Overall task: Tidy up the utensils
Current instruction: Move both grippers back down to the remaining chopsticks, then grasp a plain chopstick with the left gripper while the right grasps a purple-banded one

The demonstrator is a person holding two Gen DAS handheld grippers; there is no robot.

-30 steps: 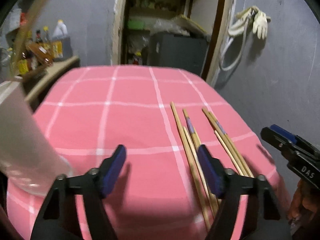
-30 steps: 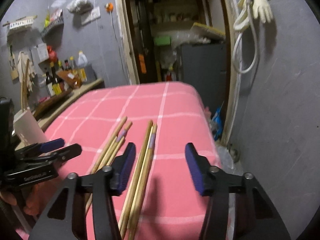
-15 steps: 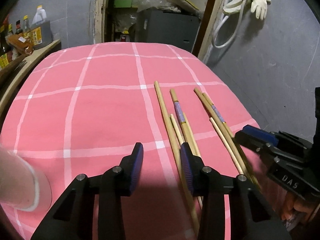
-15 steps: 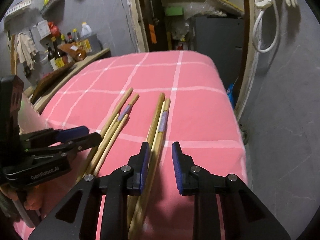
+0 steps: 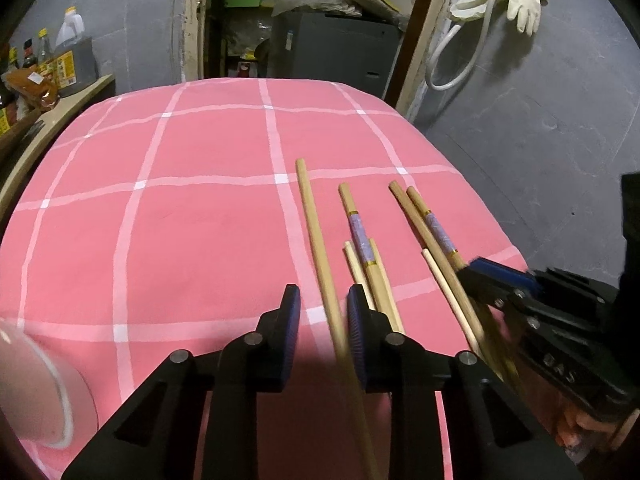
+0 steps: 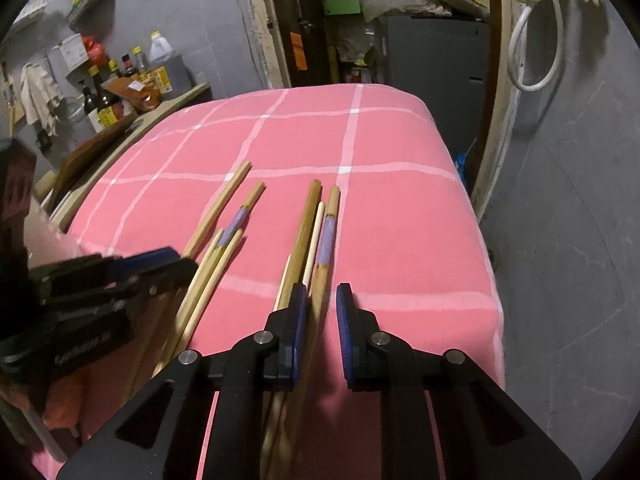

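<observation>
Several wooden chopsticks lie lengthwise on the pink checked tablecloth [image 5: 200, 220], in two groups. My left gripper [image 5: 323, 316] is low over the cloth with its jaws partly closed around the long plain chopstick [image 5: 316, 232] of the left group; a gap remains at the left pad. A purple-banded chopstick [image 5: 360, 236] lies just right of it. My right gripper [image 6: 321, 312] straddles the purple-banded chopstick [image 6: 326, 236] of the right group, jaws narrow with a gap at the right pad. Each gripper shows in the other's view, the right [image 5: 496, 276] and the left [image 6: 152, 264].
A white cup [image 5: 36, 392] stands at the near left of the table. A side shelf with bottles [image 6: 132, 76] is at the left. A grey wall [image 5: 540, 128] runs along the right, past the table's edge. A doorway with clutter [image 5: 312, 32] is behind.
Both grippers moved forward and down onto the chopsticks and narrowed their jaws from wide open. The left one now straddles the long plain chopstick, the right one the banded chopstick.
</observation>
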